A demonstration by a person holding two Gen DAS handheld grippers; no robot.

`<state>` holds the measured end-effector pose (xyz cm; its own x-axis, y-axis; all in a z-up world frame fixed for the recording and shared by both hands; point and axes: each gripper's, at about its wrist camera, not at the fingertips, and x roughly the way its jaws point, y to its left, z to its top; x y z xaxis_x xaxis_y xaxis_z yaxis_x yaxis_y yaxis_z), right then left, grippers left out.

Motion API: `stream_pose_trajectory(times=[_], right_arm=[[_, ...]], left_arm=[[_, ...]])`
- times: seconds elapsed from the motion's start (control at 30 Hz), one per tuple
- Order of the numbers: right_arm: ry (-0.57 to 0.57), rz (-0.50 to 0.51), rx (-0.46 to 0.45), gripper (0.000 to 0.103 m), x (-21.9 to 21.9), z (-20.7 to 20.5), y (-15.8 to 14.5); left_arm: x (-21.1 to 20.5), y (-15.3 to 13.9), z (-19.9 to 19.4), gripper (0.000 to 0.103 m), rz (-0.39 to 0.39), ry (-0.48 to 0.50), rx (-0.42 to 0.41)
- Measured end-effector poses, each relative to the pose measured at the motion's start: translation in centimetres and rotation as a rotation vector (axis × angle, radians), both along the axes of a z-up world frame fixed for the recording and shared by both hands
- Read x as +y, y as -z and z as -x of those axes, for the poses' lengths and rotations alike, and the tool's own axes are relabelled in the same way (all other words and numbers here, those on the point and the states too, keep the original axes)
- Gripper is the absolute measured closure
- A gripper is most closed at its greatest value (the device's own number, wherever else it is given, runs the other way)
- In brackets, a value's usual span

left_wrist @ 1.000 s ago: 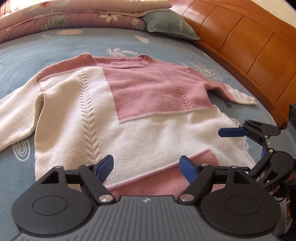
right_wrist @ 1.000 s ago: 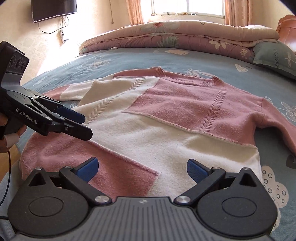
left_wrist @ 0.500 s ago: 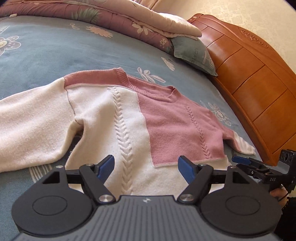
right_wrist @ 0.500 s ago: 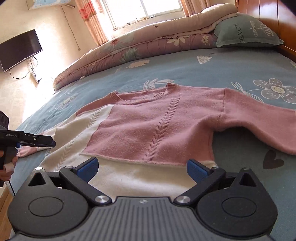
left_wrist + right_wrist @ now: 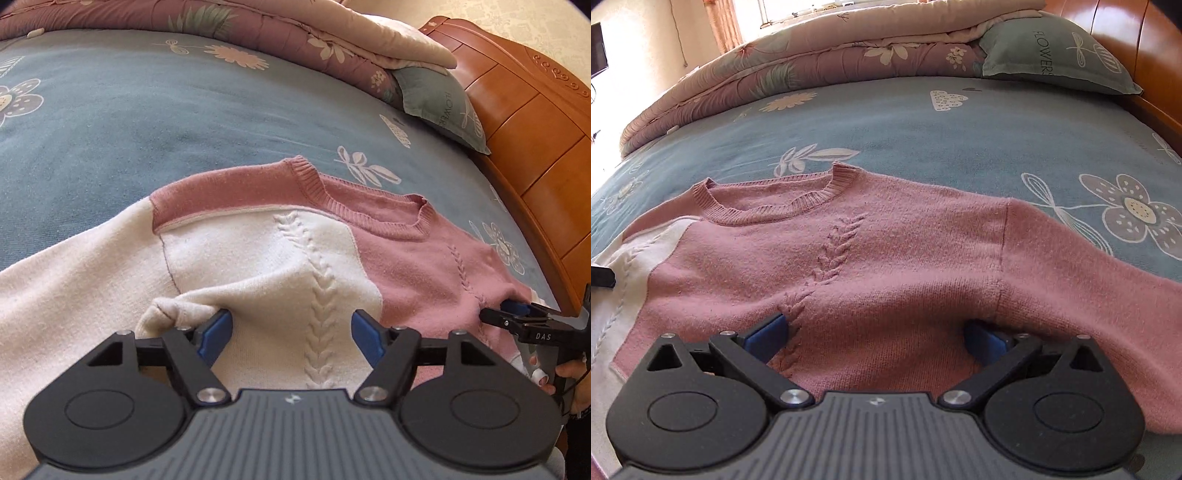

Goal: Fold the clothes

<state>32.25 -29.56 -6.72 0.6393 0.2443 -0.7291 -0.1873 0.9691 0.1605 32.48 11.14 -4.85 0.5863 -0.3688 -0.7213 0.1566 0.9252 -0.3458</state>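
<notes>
My left gripper (image 5: pixel 291 334) sits low over the cream half of the sweater (image 5: pixel 266 266), which lies spread face up on the blue flowered bedsheet (image 5: pixel 110 122). Its jaws have just been closing a little, yet they stand well apart, with a swell of cream knit and its cable braid between them. The left blue pad (image 5: pixel 216 330) touches a bunched fold of cream cloth by the underarm; the right pad has cloth just beside it, and I cannot say that either one presses. The cream sleeve (image 5: pixel 55 295) runs off to the left edge of my view.

Further right the sweater turns pink, its ribbed neckline (image 5: pixel 369 214) pointing toward the folded quilt (image 5: pixel 295 33) and the grey-green pillow (image 5: pixel 439 99) at the wooden headboard (image 5: pixel 535 122).

My right gripper (image 5: pixel 875 336) is down on the pink half, near the underarm seam. Its jaws are wide, and pink knit humps up between them, half covering both blue pads; whether they pinch it I cannot tell, though the gap looks too broad for a grip. The pink sleeve (image 5: pixel 1089 273) stretches away to the right across the sheet. In the left wrist view, my right hand (image 5: pixel 565 373) shows at the far right, around the tool's handle.
</notes>
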Motion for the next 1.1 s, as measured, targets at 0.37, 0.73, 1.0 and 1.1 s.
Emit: stream_pose_trajectory(times=[0.37,0.73,1.0,1.1], right_arm=[[-0.238,0.13,-0.002,0.0,3.8,11.4,0.7],[-0.191,0.052,-0.057,0.0,4.1,16.9,-0.6],[-0.18,0.151,-0.079,0.0,3.8,20.1,1.9],[-0.164,0.147,-0.091,0.0,3.0,20.9,2.0]], left_arm=[[-5.4,1.9,10.6,0.027,-0.349,0.225,-0.089],[-8.2,-0.7,16.7,0.023,-0.311,0.285,-0.145],[-5.5,1.9,21.0,0.02,-0.364,0.181,-0.069],[-4.3,1.6,22.5,0.019,-0.35,0.159,-0.029]])
